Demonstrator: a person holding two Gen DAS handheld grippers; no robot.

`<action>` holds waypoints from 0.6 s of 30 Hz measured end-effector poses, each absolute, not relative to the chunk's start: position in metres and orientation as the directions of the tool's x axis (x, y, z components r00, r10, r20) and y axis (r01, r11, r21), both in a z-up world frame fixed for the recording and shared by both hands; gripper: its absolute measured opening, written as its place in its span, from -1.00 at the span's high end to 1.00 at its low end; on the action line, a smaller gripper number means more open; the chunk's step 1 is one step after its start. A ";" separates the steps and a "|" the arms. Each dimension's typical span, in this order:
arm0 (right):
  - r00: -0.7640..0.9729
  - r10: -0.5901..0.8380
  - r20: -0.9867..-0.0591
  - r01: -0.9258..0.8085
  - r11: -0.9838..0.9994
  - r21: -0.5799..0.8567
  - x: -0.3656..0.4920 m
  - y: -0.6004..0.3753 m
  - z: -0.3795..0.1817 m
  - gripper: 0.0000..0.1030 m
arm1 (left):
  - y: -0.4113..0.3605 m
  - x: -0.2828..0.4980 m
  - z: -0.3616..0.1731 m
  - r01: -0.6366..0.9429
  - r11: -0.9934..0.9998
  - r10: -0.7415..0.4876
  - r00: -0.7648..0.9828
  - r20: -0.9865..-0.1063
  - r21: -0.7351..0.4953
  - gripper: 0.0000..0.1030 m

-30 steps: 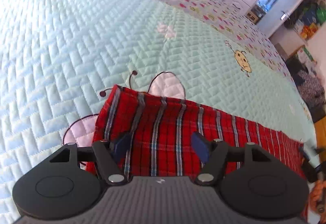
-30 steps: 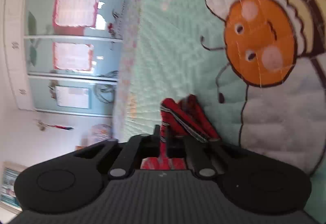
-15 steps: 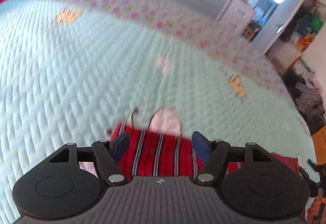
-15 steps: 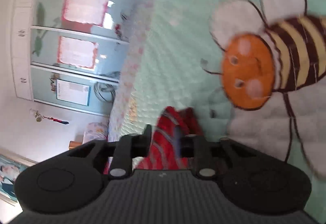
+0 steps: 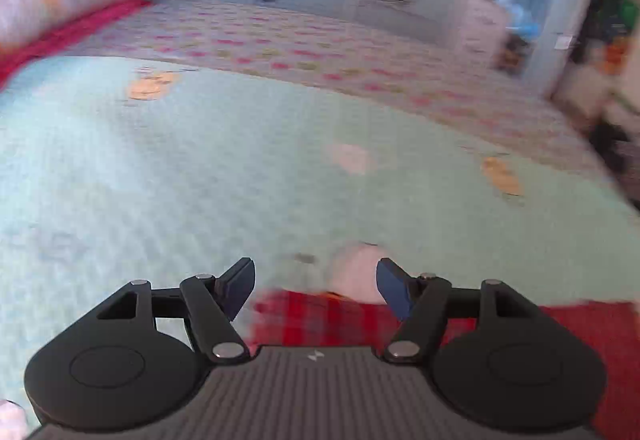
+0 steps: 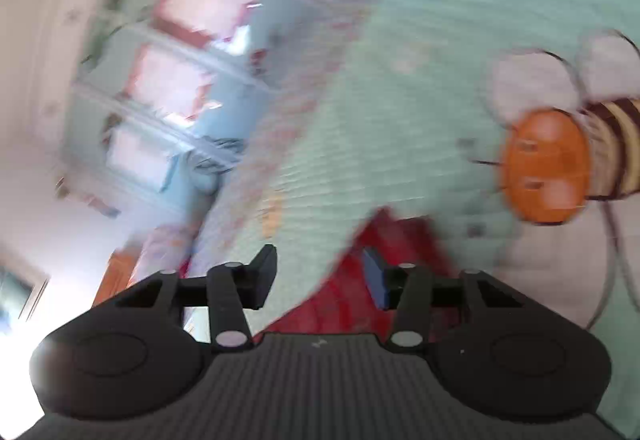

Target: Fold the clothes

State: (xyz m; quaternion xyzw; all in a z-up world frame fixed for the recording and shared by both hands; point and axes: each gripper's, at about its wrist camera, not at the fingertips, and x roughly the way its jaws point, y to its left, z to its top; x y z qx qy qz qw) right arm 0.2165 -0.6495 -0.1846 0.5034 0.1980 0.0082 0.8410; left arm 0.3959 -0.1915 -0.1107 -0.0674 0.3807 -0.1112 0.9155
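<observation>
Jaws: left gripper (image 5: pixel 314 290) wide, empty; right gripper (image 6: pixel 320 276) just opening, nothing gripped. Red plaid garment (image 5: pixel 320 316) lies below on quilt (image 5: pixel 200 168). Step: release after fold. Next: regrasp an edge.

Both views are heavily motion-smeared. In the left wrist view the red plaid garment (image 5: pixel 332 316) is just a fuzzy strip: its near part is hidden behind the left gripper (image 5: pixel 316 286), its right side runs off the picture's edge, and the stripes can't be made out. Past the garment, the quilt (image 5: pixel 200 160) has lost its stitching to blur, and its small orange patches are unreadable. In the right wrist view the garment is a red smear, mostly covered by the right gripper (image 6: pixel 320 272). Beside it, the bee's face (image 6: pixel 544 164) is streaked, its body cut off at the right edge.
</observation>
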 end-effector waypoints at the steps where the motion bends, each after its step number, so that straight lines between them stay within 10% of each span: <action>1: 0.918 0.250 -0.307 0.153 0.491 0.858 0.216 -0.639 -0.179 -0.05 | -0.198 0.391 -0.109 0.197 0.952 -0.306 0.662 -0.684 -0.236 -0.36; 8: 0.826 0.467 -0.317 0.102 0.429 0.897 0.229 -0.588 -0.201 -0.17 | -0.223 0.400 -0.167 0.232 0.940 -0.338 0.544 -0.768 -0.249 -0.42; 12: 0.859 0.412 -0.302 0.196 0.280 0.940 0.215 -0.617 -0.241 0.62 | -0.216 0.403 -0.170 0.187 0.942 -0.336 0.545 -0.768 -0.279 -0.41; 18: 0.891 0.326 -0.316 0.187 0.371 0.910 0.186 -0.627 -0.205 -0.33 | -0.239 0.376 -0.144 0.216 0.963 -0.259 0.577 -0.775 -0.161 -0.42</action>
